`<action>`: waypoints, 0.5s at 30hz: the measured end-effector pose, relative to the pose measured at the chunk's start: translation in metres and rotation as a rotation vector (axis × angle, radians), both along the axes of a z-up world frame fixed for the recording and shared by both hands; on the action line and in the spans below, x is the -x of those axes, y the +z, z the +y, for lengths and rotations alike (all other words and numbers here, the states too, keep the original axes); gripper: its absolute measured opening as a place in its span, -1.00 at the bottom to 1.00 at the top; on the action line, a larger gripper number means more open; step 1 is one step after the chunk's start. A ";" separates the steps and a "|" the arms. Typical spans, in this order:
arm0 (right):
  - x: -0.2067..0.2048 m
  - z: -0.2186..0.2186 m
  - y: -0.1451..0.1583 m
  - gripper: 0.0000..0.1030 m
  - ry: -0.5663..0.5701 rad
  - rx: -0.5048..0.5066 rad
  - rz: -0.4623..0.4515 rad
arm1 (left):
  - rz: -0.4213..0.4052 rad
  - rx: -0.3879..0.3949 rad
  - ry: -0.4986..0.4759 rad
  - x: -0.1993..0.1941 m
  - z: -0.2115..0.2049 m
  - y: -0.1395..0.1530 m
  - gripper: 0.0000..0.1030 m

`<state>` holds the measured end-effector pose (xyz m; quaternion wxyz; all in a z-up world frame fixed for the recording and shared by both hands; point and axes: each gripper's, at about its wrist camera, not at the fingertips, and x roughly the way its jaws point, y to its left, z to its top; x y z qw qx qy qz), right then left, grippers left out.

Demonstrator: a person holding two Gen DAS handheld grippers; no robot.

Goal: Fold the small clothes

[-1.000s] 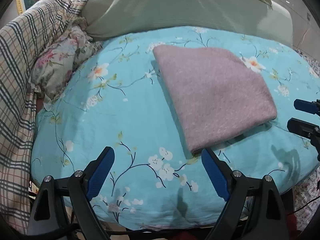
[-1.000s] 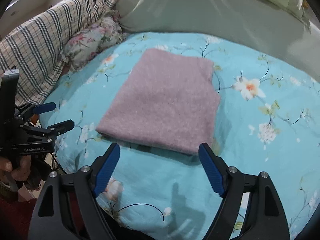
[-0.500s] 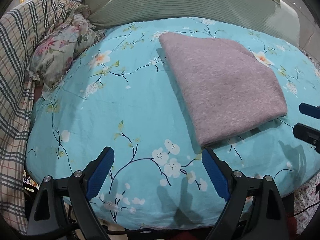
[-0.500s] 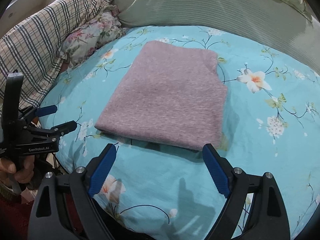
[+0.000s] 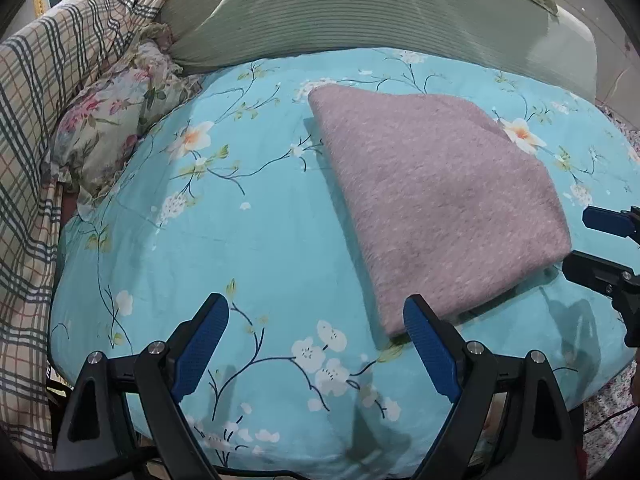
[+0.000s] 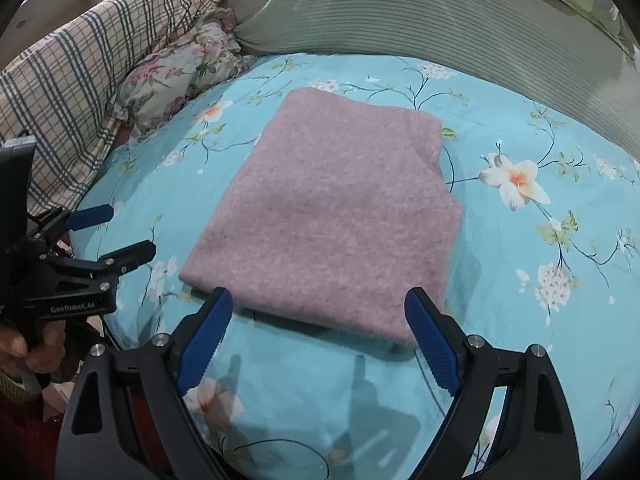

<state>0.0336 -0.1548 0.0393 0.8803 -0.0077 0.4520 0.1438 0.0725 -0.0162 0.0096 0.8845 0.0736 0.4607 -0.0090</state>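
Note:
A pink fuzzy garment (image 5: 436, 204) lies folded into a neat rectangle on the blue floral bedspread (image 5: 248, 232); it also shows in the right wrist view (image 6: 336, 216). My left gripper (image 5: 316, 320) is open and empty, hovering over the bedspread with its right finger next to the garment's near-left corner. My right gripper (image 6: 318, 308) is open and empty, its fingers straddling the garment's near edge. The right gripper also shows at the right edge of the left wrist view (image 5: 600, 244). The left gripper shows at the left of the right wrist view (image 6: 112, 232).
A plaid blanket (image 5: 44, 92) and a floral pillow (image 5: 112, 120) lie at the left. A green striped pillow (image 5: 360, 12) lies behind the garment. The bedspread's front edge (image 5: 280, 456) drops off just below my grippers.
Both grippers have edged slightly closer to the garment's near edge. The garment has not moved and both grippers stay open.

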 end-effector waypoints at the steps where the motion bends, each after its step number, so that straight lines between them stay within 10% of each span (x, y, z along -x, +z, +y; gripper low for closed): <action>1: -0.002 -0.002 0.000 0.71 -0.001 -0.001 -0.001 | -0.002 -0.001 0.000 0.000 -0.002 0.000 0.75; 15: -0.020 -0.018 -0.001 0.71 -0.033 -0.038 0.012 | 0.007 0.015 -0.004 -0.016 -0.006 0.002 0.75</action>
